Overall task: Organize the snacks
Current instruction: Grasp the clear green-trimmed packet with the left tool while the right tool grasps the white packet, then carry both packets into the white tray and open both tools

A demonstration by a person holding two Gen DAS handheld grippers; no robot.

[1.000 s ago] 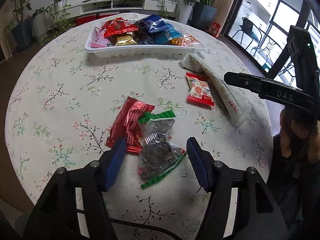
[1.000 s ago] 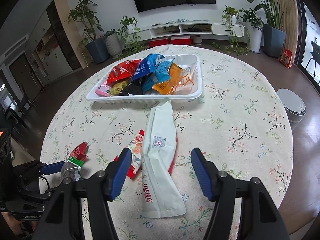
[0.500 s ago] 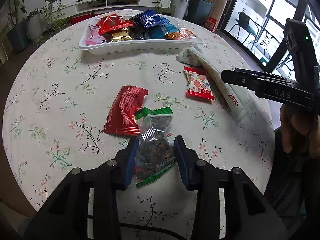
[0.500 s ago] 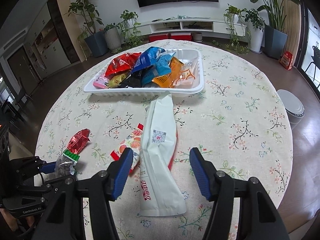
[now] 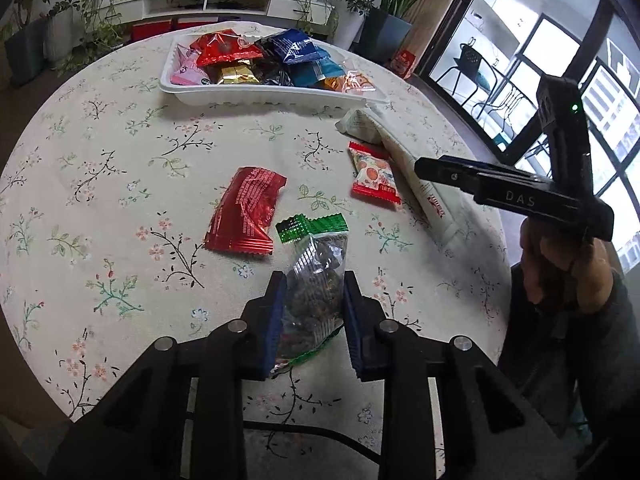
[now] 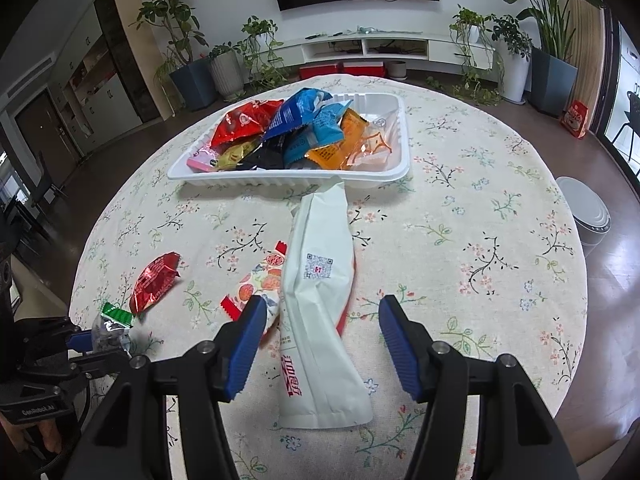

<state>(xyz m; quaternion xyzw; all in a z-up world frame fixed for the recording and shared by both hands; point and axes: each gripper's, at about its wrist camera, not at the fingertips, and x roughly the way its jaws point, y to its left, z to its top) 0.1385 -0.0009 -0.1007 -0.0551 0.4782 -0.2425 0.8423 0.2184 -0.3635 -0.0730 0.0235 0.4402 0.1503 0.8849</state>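
Observation:
My left gripper [image 5: 314,280] is shut on a clear green-edged snack bag [image 5: 316,276], held near the table's front; the bag also shows in the right wrist view [image 6: 110,326]. A red foil packet [image 5: 246,212] lies just beyond it. A small red-and-white packet [image 5: 374,178] lies beside a long white bag [image 6: 320,304]. My right gripper [image 6: 322,314] is open above the long white bag, its near end between the jaws. A white tray [image 6: 372,176] at the back holds several snack packets.
The round table [image 6: 480,220] has a floral cloth. Potted plants [image 6: 192,56] and a low TV shelf stand behind it. A white bin [image 6: 588,216] sits on the floor to the right. Windows and a chair are at far right.
My left gripper closed on the green-edged bag and has lifted it slightly off the red packet. My right gripper stayed open and shifted a little over the white bag.

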